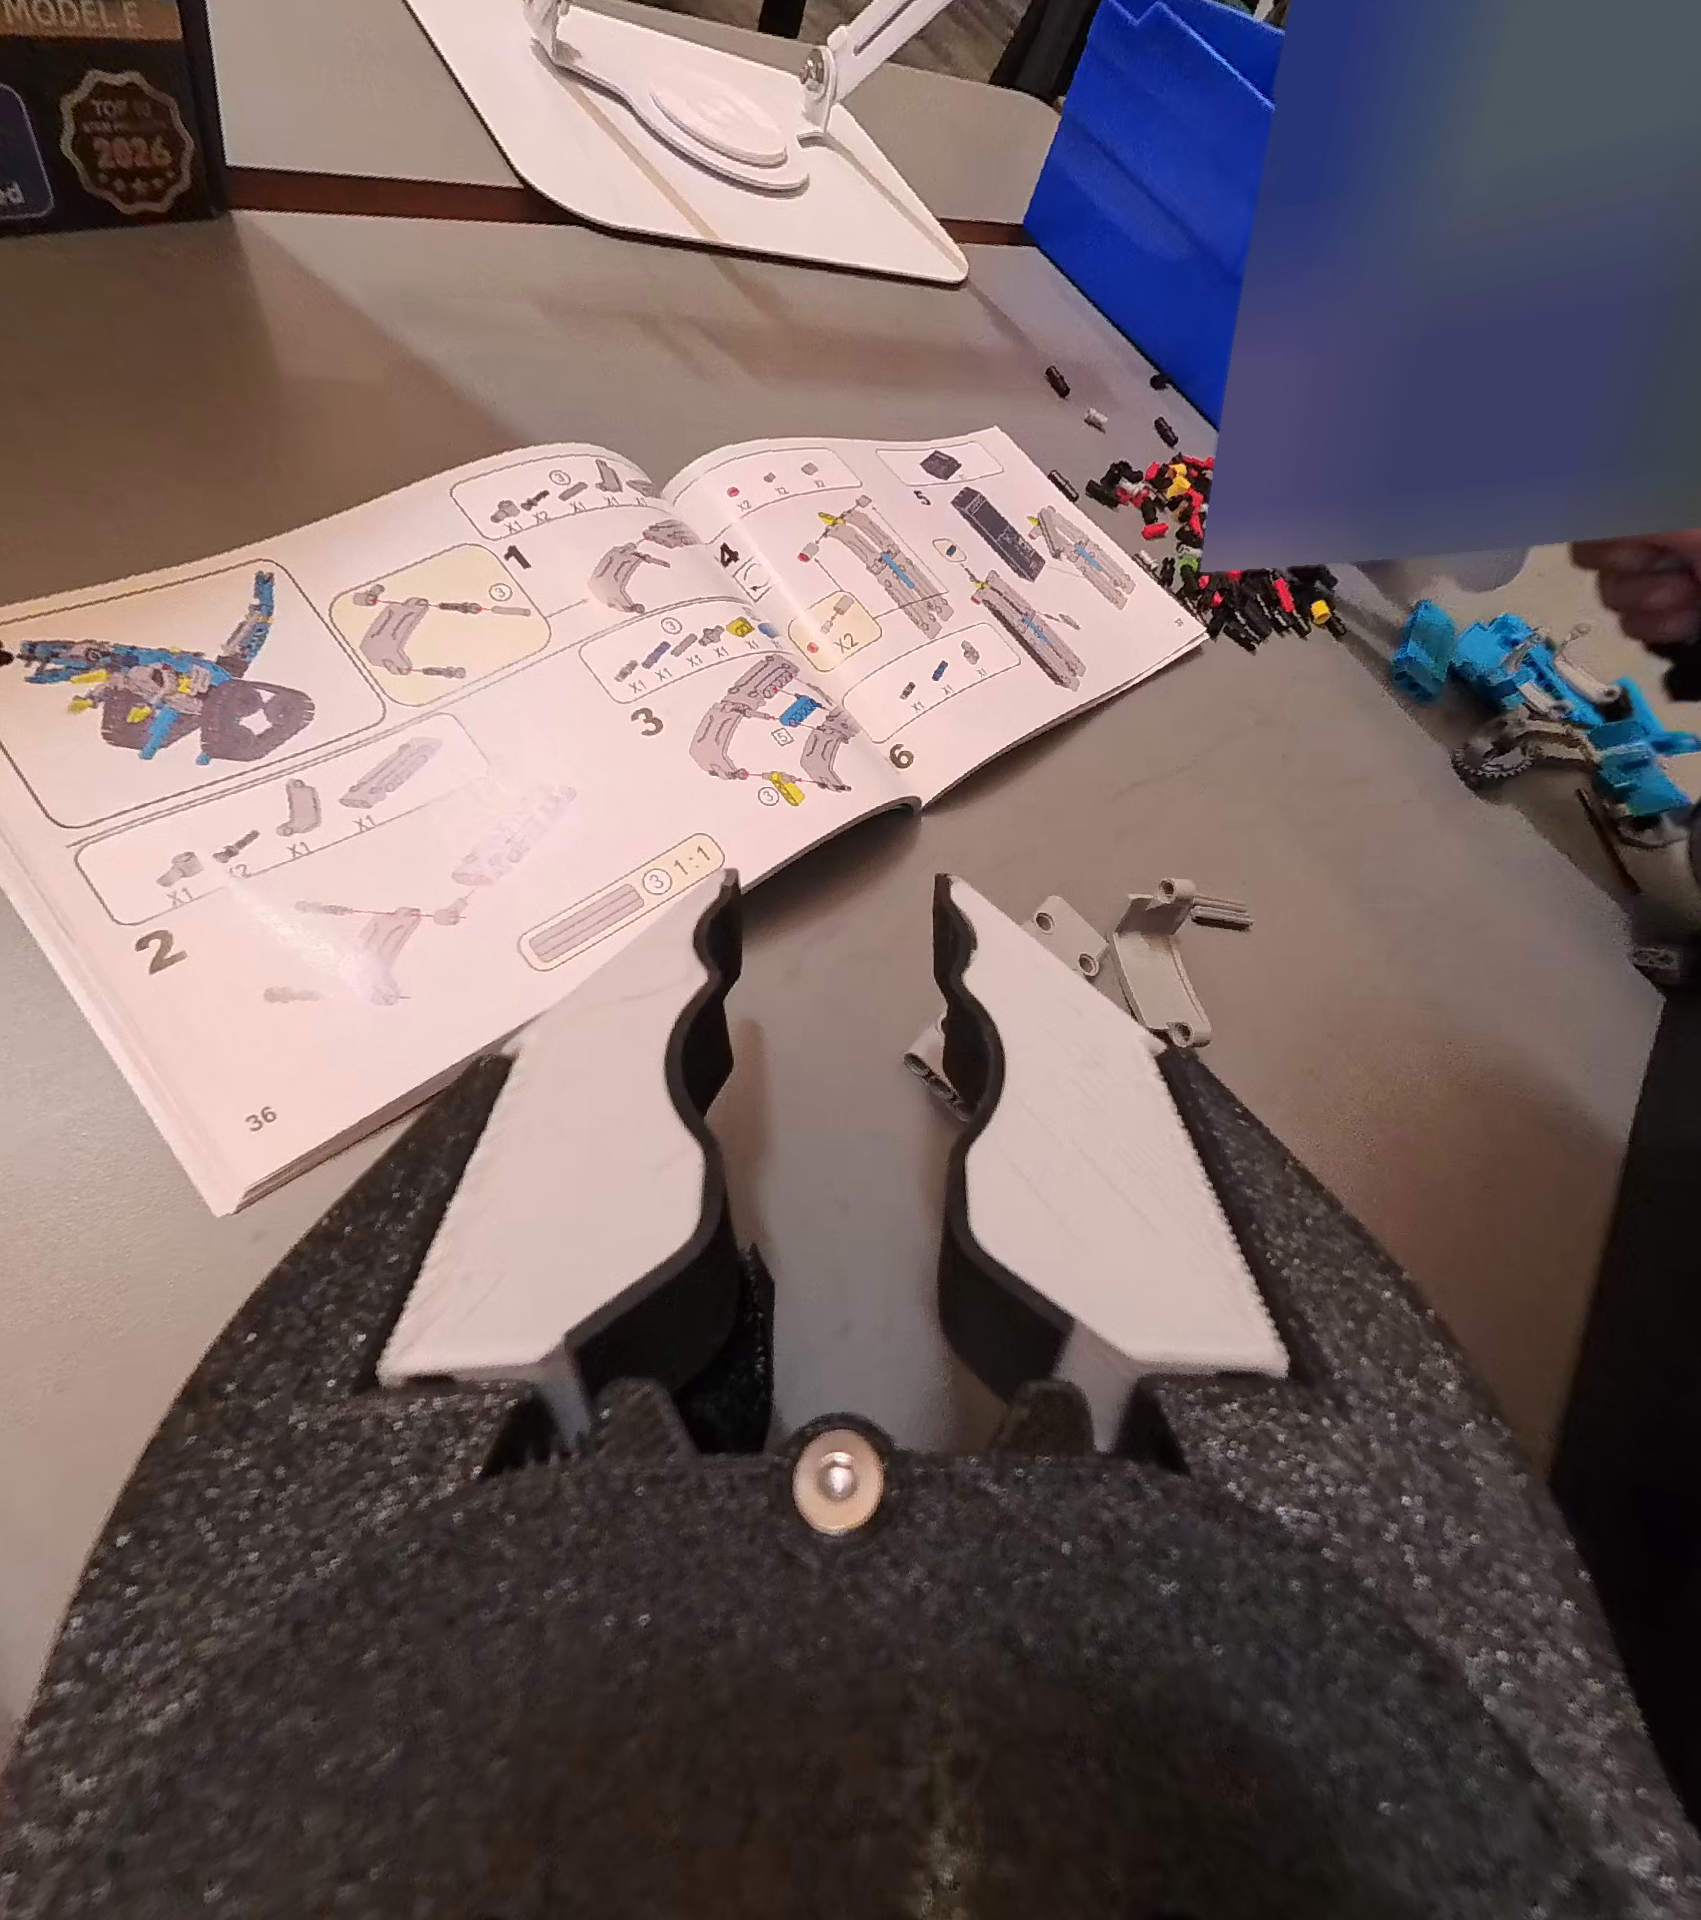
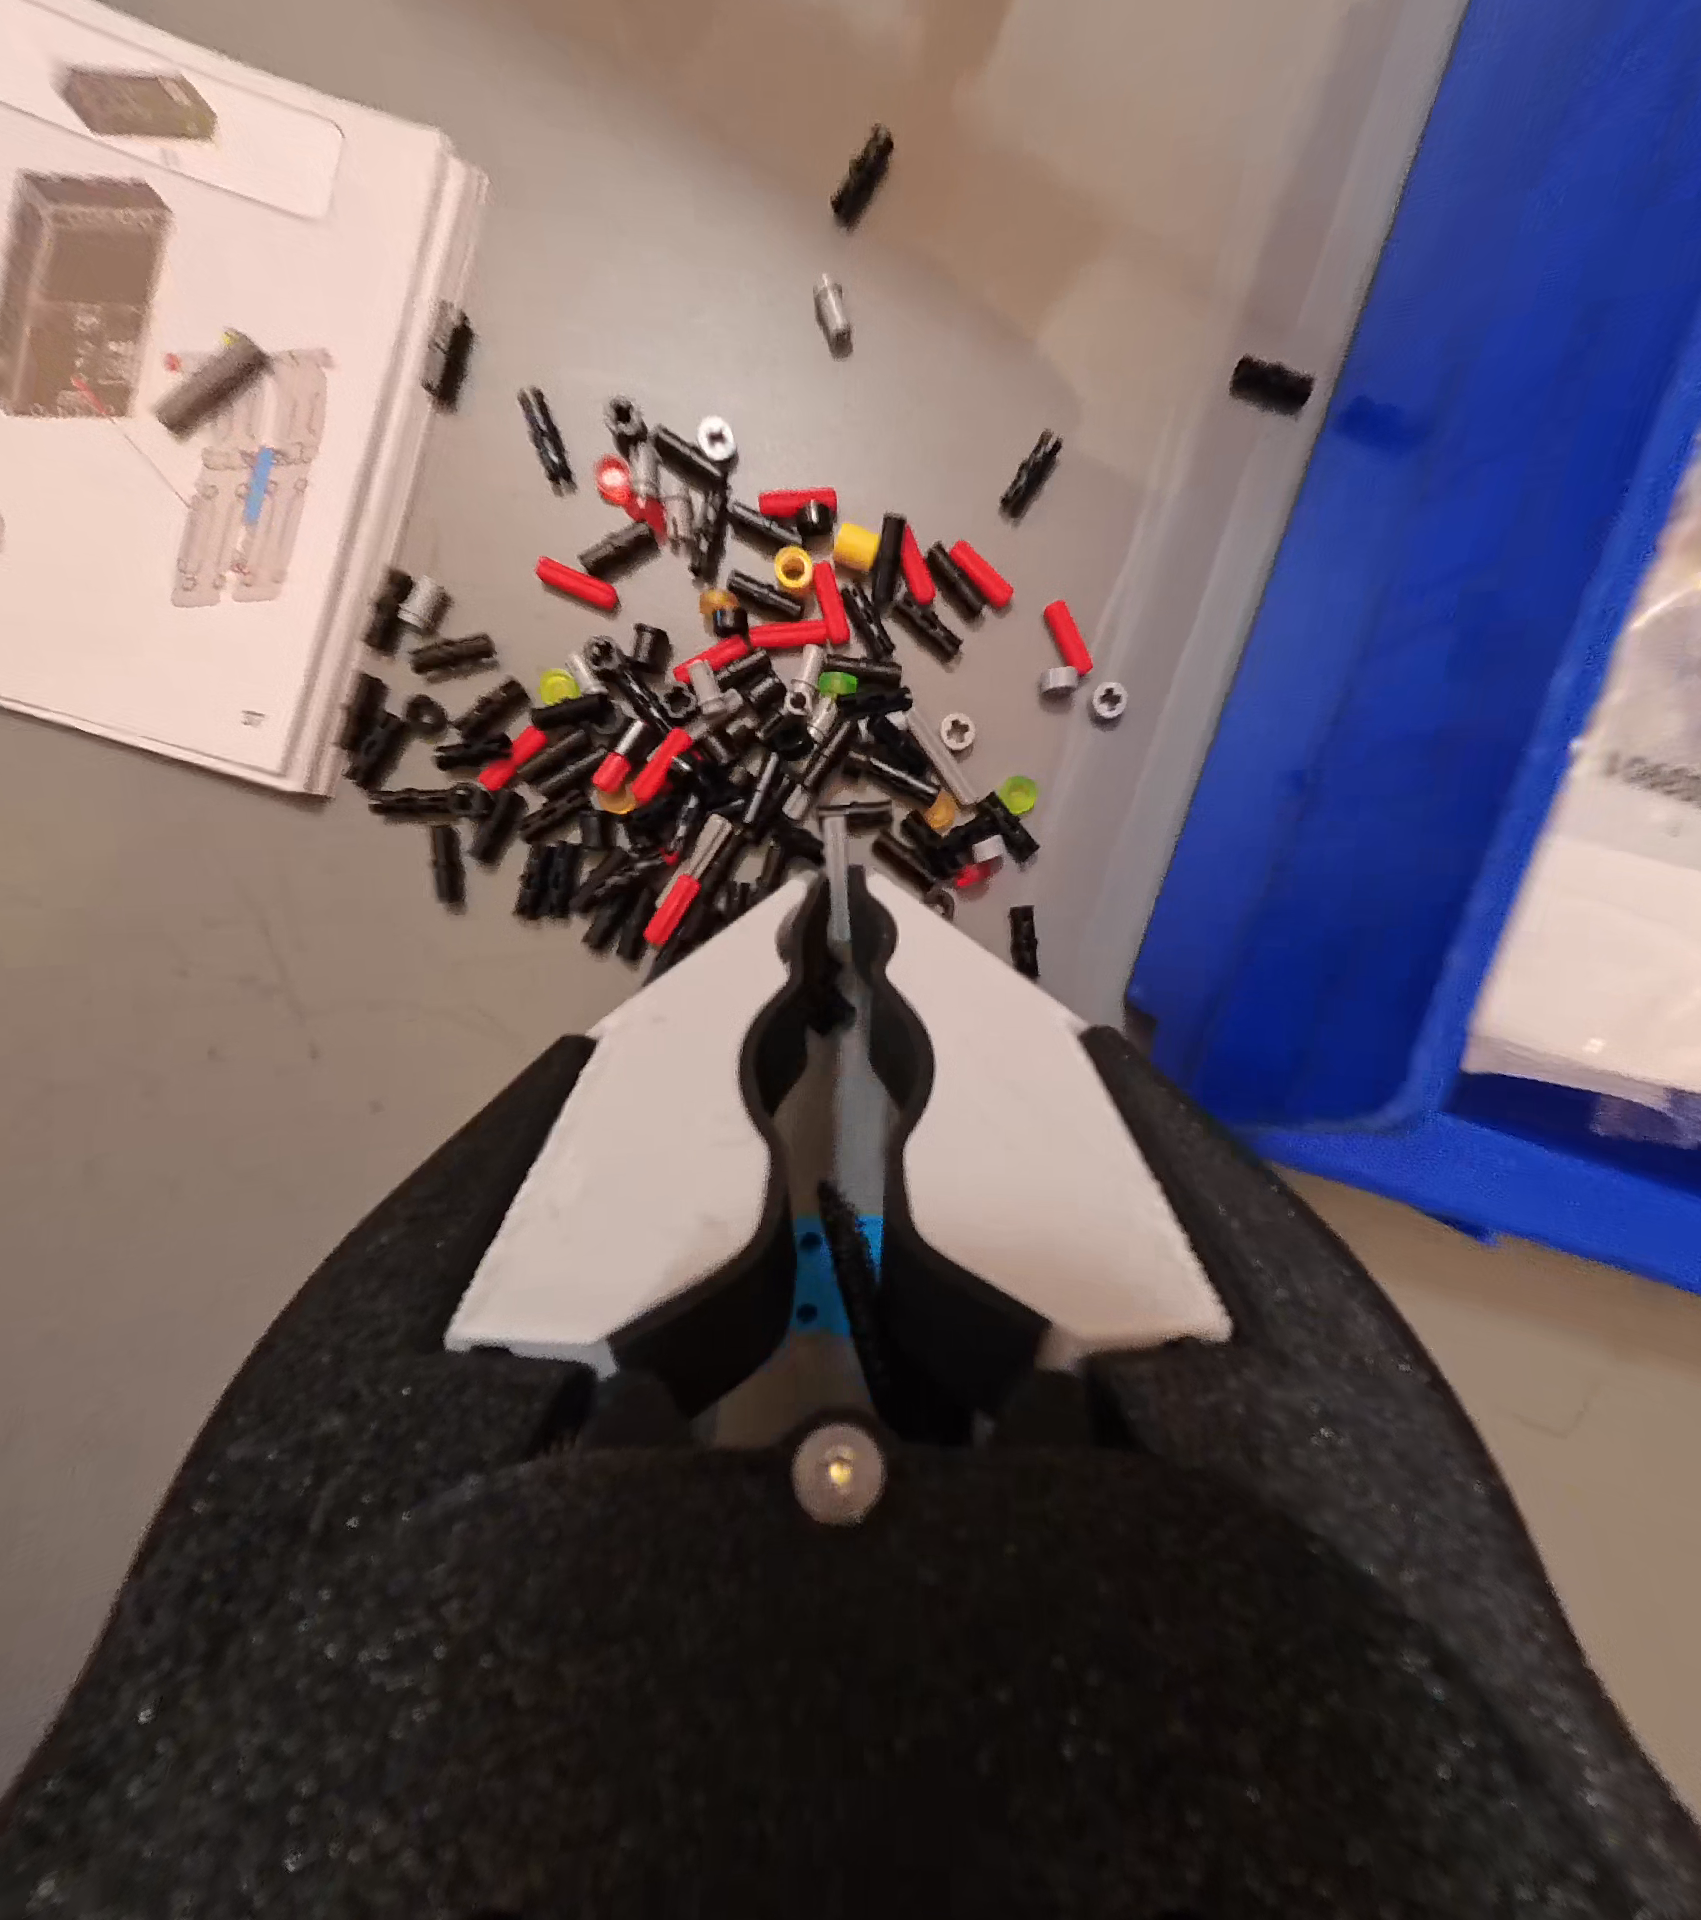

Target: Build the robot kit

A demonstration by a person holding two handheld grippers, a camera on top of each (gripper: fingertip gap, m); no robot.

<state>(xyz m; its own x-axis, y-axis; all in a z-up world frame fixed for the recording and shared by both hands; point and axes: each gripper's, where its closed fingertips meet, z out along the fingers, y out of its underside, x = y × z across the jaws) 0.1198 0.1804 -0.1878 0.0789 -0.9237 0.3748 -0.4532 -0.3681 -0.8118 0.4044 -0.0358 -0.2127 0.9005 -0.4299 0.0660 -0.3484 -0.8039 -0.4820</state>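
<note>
Two grippers in view, one per wrist camera, both over a grey tabletop (image 1: 202, 343).

Left gripper (image 1: 838, 904): fingers spread wide, nothing between them, bare tabletop showing in the gap. It hangs just past the near edge of an open instruction booklet (image 1: 472, 748), whose lower right corner lies close to the left finger. Just beside the right finger lie a few loose grey beam pieces (image 1: 1142, 951), one partly hidden behind that finger. Farther right, near the tabletop's right edge, a partly built blue and grey model (image 1: 1542, 707) lies on its side, with a person's hand (image 1: 1698, 613) just above it.

Right gripper (image 2: 830, 883): fingers pressed nearly together, pinching a thin grey axle pin (image 2: 833, 842) at the tips; the pin sticks out forward over the near edge of a pile of small black, red, grey and yellow connector pins (image 2: 742, 686). Whether the pin tip touches the pile cannot be told; the frame is blurred.

The pile sits between the booklet's right page (image 2: 150, 416) and a blue plastic bin (image 2: 1365, 675) that holds a clear bag (image 2: 1677, 727).

At the far edge: a dark printed box (image 1: 56, 104) in the left corner, a white stand base (image 1: 721, 156) in the middle.
</note>
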